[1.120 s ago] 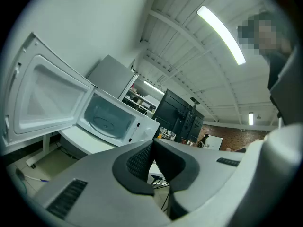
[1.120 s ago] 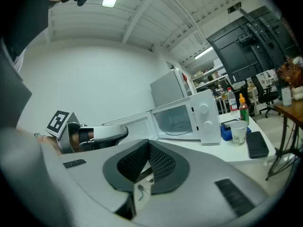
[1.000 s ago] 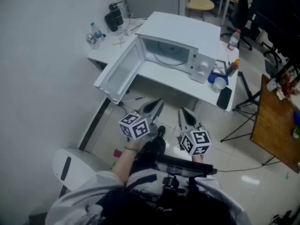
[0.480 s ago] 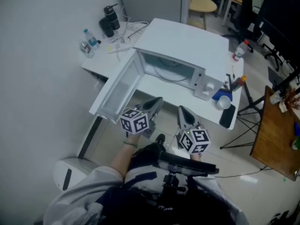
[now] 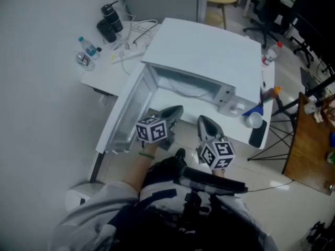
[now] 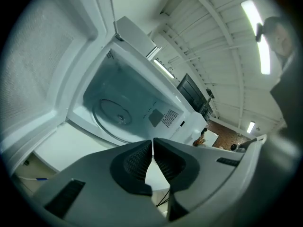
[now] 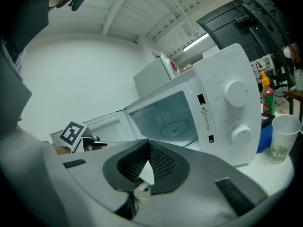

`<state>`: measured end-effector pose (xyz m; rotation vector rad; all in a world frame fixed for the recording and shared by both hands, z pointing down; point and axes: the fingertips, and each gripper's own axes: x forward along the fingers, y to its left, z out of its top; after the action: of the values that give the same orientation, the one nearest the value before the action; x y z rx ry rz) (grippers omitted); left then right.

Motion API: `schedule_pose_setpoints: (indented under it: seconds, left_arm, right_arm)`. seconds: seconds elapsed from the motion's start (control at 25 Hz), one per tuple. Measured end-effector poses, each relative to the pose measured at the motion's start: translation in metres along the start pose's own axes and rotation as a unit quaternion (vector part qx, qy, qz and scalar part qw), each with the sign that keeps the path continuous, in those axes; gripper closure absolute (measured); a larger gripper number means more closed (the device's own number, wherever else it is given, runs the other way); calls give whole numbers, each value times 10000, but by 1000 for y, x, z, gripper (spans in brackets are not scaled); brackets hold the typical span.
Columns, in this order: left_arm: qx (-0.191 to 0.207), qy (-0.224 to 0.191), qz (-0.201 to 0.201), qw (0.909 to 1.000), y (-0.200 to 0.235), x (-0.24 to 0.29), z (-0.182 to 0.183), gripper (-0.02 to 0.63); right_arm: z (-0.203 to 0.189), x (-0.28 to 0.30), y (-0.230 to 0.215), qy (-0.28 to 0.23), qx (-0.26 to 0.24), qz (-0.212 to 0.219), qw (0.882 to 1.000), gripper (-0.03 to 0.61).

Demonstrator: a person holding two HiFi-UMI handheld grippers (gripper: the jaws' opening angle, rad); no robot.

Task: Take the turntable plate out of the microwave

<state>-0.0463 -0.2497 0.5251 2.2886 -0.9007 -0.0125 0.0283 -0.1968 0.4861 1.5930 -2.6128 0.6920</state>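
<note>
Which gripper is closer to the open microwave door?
Left. The left gripper sits right beside the open door, while the right gripper is farther away, toward the knob side of the microwave.

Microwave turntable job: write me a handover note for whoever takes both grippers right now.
Left hand-held gripper: shut, empty, aimed into the microwave from outside.
Right hand-held gripper: shut, empty, beside the left one, also short of the opening.
Plate: flat on the microwave floor, untouched.
Door: swung wide open to the left.
Done: door open, both grippers lined up on the cavity.
Left: open the jaws, reach in, grip the plate's rim, lift it out.
</note>
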Motion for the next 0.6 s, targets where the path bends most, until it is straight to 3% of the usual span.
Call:
schedule_pose_setpoints:
  seconds: [0.12,0.24,0.44,0.6]
  left_arm:
    - [-313,15,22,9995,19,14,1,603]
    - [-625,123,113,9979,38,25,1,537]
    - [-1164,192,366,9923,69,36,-2,516]
    - [-1482,246,507,9874,89,45,-2,453]
  right_arm:
    - [-2,12,-8,80,13,-83,9999,578]
    - [-2,23,-16,145,42,-178,9997,578]
    - [-1,38,-24,217,59,-251,9994,578]
    - [-4,48,-25,314,42,-277,9991,578]
